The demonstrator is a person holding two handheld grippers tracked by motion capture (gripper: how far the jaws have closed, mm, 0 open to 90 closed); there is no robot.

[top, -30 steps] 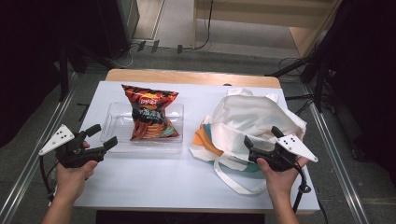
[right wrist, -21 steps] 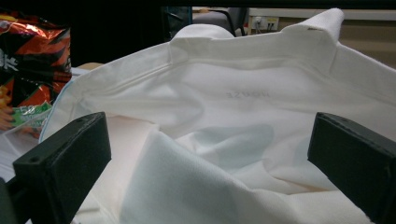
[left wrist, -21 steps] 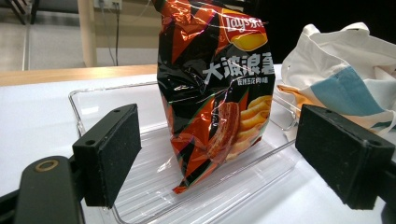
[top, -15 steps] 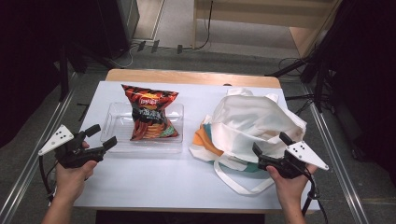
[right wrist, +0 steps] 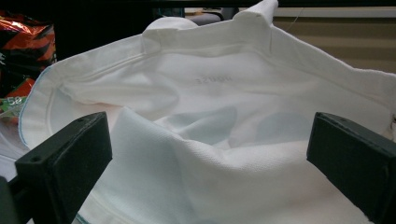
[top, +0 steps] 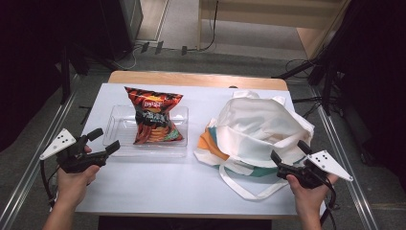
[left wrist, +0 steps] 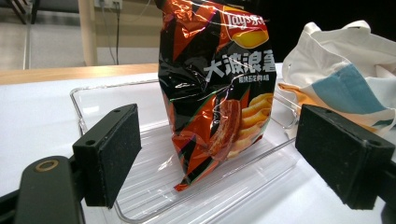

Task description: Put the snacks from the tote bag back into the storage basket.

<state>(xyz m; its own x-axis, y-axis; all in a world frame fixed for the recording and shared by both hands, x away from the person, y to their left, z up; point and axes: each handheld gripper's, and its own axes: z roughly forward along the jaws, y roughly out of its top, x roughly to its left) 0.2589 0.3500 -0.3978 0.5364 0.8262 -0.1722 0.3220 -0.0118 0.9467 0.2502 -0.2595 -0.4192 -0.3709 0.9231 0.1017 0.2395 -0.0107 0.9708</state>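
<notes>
Left tongs (top: 103,141) sit at the near left of the surface (top: 158,187), gripped in the left hand (top: 76,179), jaws spread wide with nothing between them. They point right, toward the tray (top: 119,129). From the left gripper view it's clear: the two black pads stand well apart, and past them the chip bag (left wrist: 215,88) stands upright but leaning in the clear tray (left wrist: 154,191), well short of either pad.

From the high view, the chip bag (top: 153,115) is in the tray, left of centre, its top edge tipped toward the far side. The bag is orange and black, crinkled, with chips pictured on the front.

Over on the right, the tote (top: 261,127) lies slumped on the surface, white cloth with orange and teal patches on its near-left side, a strap (top: 249,189) looping out toward the near edge. Tray and tote sit just beside each other with a narrow strip of bare surface between.

Right tongs (top: 289,155), in the right hand (top: 306,191), are at the near right edge of the tote, jaws spread. In the right gripper view the pads stand wide to either side, and the tote's mouth (right wrist: 210,107) gapes between and beyond them, white lining showing. Whether the pads touch the cloth I cannot tell; they are not pinching it.
</notes>
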